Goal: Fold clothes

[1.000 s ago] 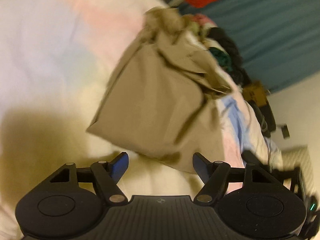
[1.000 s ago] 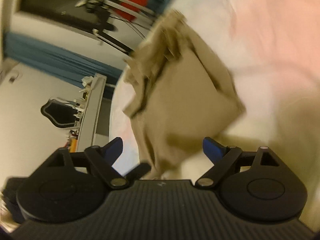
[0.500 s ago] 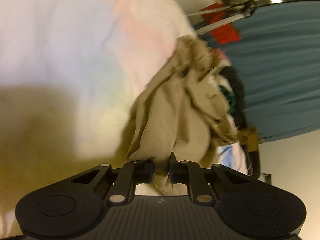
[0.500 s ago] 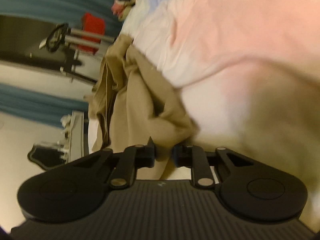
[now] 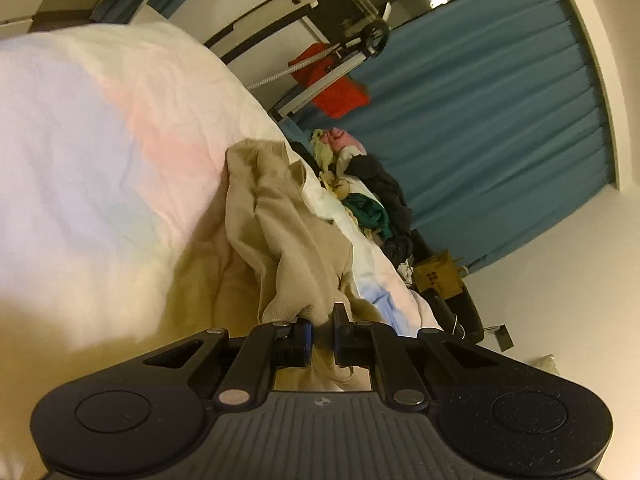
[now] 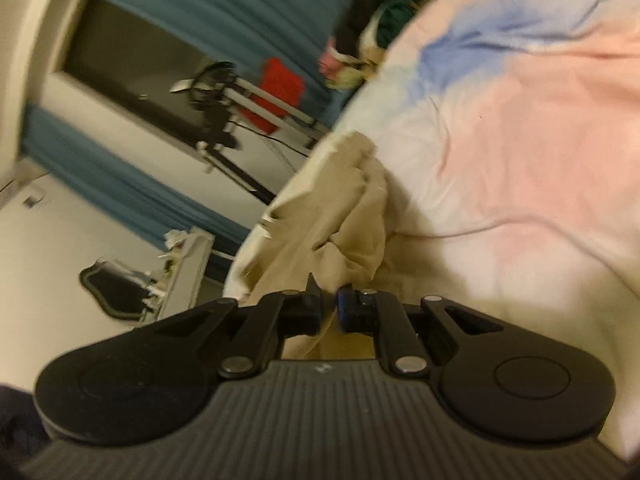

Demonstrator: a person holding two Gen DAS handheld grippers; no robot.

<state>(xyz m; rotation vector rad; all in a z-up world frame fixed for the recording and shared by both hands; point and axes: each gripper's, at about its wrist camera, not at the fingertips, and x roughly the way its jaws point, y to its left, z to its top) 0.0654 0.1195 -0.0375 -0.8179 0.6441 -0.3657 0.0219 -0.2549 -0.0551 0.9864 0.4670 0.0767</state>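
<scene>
Pinching the beige garment (image 5: 288, 240) in both my left tongs (image 5: 322, 334) and right tongs (image 6: 329, 312), each clamped on its near hem, so it spreads evenly along the bed's (image 5: 100, 140) edge for folding.

— What is seen carrying everything?

— A bed (image 5: 100, 168) is seen, covered by a pastel quilt (image 6: 520, 128) blotched in pink, blue and cream. Creases are visible across it.

— What is lying on the quilt?

— A beige garment (image 5: 296, 248) is crumpled on it, near the bed's edge; part of it is raised off the quilt. In the right wrist view the same cloth (image 6: 336, 216) is shown bunched against the quilt's pale cream part.

— Anything beyond the garment?

— A heap of mixed clothes (image 5: 360, 184) is piled farther along the bed from the garment, towards the blue curtain: dark, green, pink and yellowish pieces can be made out. The heap is kept apart from the garment by a strip of quilt.
</scene>
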